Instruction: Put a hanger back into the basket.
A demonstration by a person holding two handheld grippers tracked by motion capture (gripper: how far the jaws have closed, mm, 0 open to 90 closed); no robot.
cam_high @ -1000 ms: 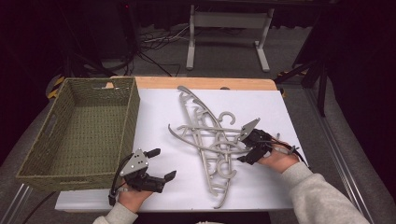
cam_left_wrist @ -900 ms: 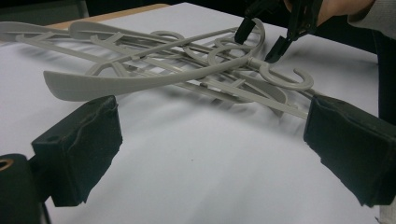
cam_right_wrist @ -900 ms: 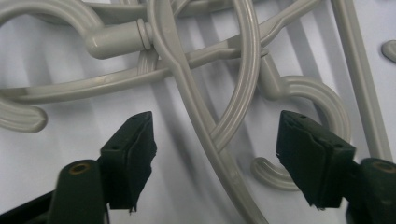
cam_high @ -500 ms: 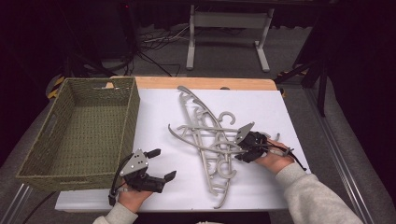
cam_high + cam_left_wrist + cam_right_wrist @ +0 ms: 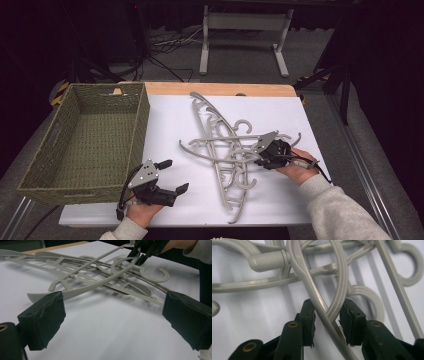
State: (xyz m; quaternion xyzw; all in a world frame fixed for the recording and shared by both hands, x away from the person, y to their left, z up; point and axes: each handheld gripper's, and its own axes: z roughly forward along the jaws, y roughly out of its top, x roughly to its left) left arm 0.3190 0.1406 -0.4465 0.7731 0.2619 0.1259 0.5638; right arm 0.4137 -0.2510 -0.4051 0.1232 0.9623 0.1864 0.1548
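Several grey plastic hangers (image 5: 225, 145) lie tangled in a pile on the white tabletop (image 5: 280, 115). My right gripper (image 5: 260, 150) reaches into the pile's right side. In the right gripper view its jaws (image 5: 327, 315) have just been closing, and the pads (image 5: 308, 320) now touch two crossing hanger bars (image 5: 322, 307) on both sides. My left gripper (image 5: 174, 175) rests near the front edge, left of the pile. It stands wide open (image 5: 113, 317) with nothing between its pads. The pile (image 5: 100, 280) lies beyond it, with the right gripper (image 5: 140, 255) at the far side.
A green woven basket (image 5: 145, 115) stands on the left of the table, with nothing in it that I can see. A wooden edge (image 5: 220, 89) runs along the back. Cables and a metal stand (image 5: 240, 30) lie on the floor behind.
The right gripper has slid a little left into the hanger pile and its jaws have closed around the bars. The left gripper has stayed where it was.
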